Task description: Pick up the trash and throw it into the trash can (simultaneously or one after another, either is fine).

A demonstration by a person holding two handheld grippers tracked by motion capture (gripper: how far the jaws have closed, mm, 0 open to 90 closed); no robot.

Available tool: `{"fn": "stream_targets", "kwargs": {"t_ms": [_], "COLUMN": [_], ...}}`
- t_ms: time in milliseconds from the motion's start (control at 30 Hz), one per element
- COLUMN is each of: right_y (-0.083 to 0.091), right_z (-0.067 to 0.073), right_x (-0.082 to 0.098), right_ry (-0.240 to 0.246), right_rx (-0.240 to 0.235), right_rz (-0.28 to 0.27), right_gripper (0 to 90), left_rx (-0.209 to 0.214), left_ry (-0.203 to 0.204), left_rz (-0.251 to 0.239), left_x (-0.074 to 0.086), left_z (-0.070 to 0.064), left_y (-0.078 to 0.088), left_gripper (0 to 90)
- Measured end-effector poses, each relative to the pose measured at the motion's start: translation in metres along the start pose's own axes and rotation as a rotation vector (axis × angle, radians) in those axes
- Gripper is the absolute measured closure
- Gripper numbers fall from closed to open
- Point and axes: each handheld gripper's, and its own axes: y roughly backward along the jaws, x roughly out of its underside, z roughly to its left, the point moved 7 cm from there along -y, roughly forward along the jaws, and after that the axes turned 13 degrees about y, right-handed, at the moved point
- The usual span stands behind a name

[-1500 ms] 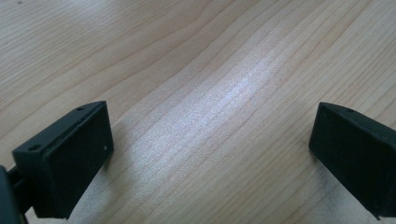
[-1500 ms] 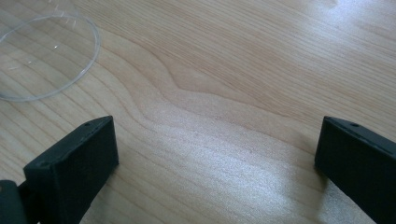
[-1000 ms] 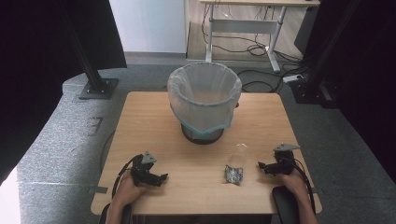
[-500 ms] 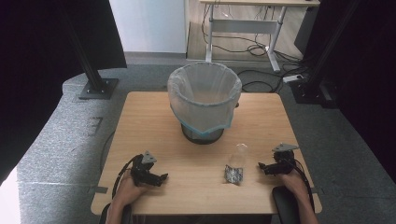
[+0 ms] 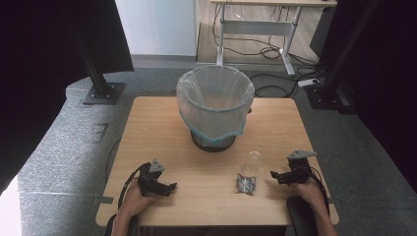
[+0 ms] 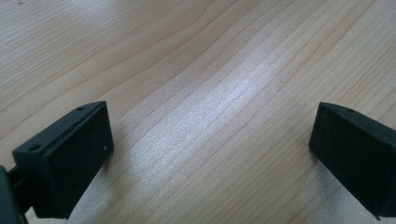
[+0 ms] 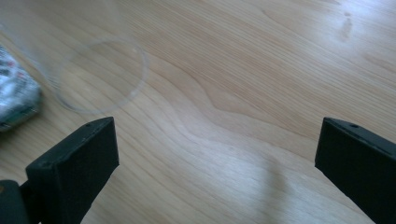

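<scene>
We see a bin (image 5: 215, 105) at the back middle of the bench (image 5: 147, 132). In front of it, to the right, a cup (image 5: 251, 164) stands just behind a wrapper (image 5: 245, 184).

Crumpled wrapper (image 7: 14, 100) cut by frame edge; clear cup (image 7: 88, 70) top blurred.

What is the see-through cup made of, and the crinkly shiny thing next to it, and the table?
The cup looks like thin clear plastic: the wood grain shows straight through it. The crinkly thing seems to be crumpled foil or a shiny wrapper, silvery with many creases; which one is hard to tell. The table looks like pale wood with a smooth, slightly glossy finish, since it shows grain lines and a soft glare.
</scene>
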Motion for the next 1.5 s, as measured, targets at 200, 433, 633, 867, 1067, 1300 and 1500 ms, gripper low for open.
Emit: {"fn": "stream_targets", "kwargs": {"t_ms": [200,433,633,867,1067,1300,1500], "right_y": [0.001,0.003,0.003,0.000,-0.008,-0.023,-0.035], "right_z": [0.010,0.027,0.039,0.049,0.051,0.054,0.058], "right_x": [-0.009,-0.023,-0.032,-0.041,-0.049,-0.054,-0.057], "right_ry": [-0.006,0.039,0.089,0.114,0.120,0.112,0.112], "right_rx": [-0.036,-0.083,-0.113,-0.139,-0.140,-0.148,-0.158], "right_rz": [-0.010,-0.025,-0.031,-0.045,-0.049,-0.041,-0.045], "right_gripper": [0.0,0.4,0.6,0.6,2.9,6.7,10.7], "left_rx": [-0.001,-0.001,-0.001,-0.001,-0.001,-0.001,-0.001], "left_ry": [0.000,-0.001,-0.001,-0.001,-0.001,-0.001,-0.001], "left_rz": [0.000,0.001,0.001,0.001,0.001,0.001,0.001], "left_x": [0.000,0.000,0.000,0.000,0.000,0.000,0.000], "left_z": [0.000,0.000,0.000,0.000,0.000,0.000,0.000], "left_y": [0.000,0.000,0.000,0.000,0.000,0.000,0.000], "left_gripper": [0.0,0.0,0.0,0.0,0.0,0.0,0.0]}}
